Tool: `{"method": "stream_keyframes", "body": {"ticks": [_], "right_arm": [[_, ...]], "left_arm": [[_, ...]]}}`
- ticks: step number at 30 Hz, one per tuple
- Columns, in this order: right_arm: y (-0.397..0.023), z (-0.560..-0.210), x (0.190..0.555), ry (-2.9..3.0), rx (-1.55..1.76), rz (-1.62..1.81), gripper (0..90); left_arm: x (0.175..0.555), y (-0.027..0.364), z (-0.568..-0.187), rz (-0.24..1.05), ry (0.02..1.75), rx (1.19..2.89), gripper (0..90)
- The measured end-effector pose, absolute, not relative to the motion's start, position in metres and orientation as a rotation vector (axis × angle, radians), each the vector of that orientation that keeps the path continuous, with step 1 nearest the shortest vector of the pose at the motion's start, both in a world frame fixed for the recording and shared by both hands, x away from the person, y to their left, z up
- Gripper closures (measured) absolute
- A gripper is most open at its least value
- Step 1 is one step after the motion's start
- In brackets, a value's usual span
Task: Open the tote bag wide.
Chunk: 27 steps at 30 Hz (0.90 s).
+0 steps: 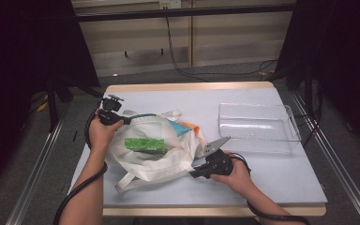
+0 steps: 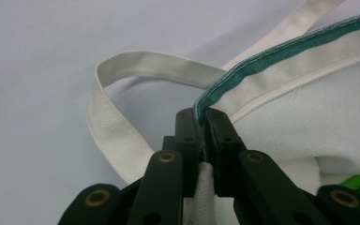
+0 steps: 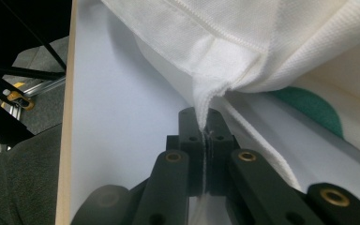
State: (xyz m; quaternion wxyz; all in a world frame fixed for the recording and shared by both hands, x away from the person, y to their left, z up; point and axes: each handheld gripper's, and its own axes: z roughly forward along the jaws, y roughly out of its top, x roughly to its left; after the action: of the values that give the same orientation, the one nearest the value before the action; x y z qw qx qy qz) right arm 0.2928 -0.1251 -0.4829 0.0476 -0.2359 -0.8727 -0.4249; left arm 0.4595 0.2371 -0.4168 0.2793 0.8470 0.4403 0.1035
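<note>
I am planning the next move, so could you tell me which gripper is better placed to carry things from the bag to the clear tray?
Probably the right gripper: it is nearer the clear tray. Both it and the left gripper are shut on the white bag.

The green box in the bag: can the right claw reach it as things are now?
Probably not yet. The right claw is shut on the white bag cloth, and the left claw pinches its green-trimmed rim. The green box lies in the open mouth, but neither claw is free.
</note>
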Motion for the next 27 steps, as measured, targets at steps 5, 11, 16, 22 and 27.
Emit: {"method": "stream_keyframes", "body": {"ticks": [5,11,16,22,27], "right_arm": [[-0.125,-0.484,0.293,-2.662,-0.717,-1.295,88.0],[-0.125,-0.485,0.293,-2.663,-0.717,-1.295,88.0],[-0.125,-0.484,0.293,-2.671,-0.715,-1.293,87.8],[-0.125,-0.481,0.292,-2.687,-0.725,-1.288,82.7],[-0.130,-0.477,0.292,-2.690,-0.733,-1.297,78.4]], "left_arm": [[0.460,0.236,-0.421,0.287,1.178,2.278,84.0],[0.460,0.237,-0.424,0.274,1.188,2.256,84.0],[0.459,0.237,-0.424,0.270,1.190,2.254,83.8],[0.456,0.239,-0.417,0.273,1.179,2.266,80.0],[0.450,0.242,-0.409,0.270,1.172,2.240,74.0]]}}
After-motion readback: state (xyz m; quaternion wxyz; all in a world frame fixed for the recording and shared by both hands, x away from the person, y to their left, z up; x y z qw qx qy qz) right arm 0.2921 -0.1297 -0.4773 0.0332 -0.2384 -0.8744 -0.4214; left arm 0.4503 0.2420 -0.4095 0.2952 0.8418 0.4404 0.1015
